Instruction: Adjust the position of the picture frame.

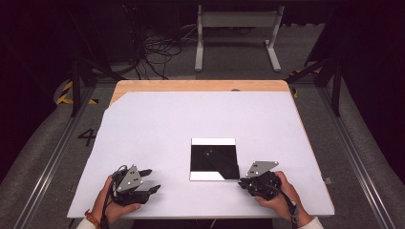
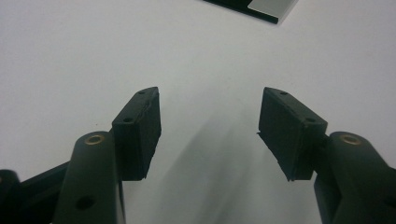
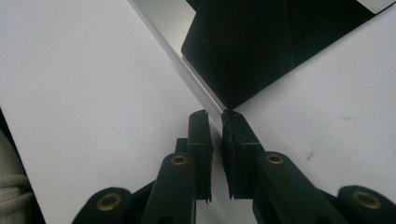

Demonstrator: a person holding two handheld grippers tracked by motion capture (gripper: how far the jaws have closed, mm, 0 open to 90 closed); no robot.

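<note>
A white sheet (image 1: 200,129) covers most of the wooden counter (image 1: 200,86). Near the sheet's front edge, right of centre, lies a square black-and-silver folded paper (image 1: 213,159), flat on the sheet. The right tongs (image 1: 244,182) sit at its near right corner; in the right gripper view (image 3: 217,119) the jaws are pinched together on the paper's (image 3: 243,51) corner tip. The left tongs (image 1: 149,180) rest well to the left of the paper, jaws standing apart (image 2: 209,119) with nothing but bare sheet between them.

Left claw (image 2: 209,133) spread, right claw (image 3: 215,119) nearly closed
</note>
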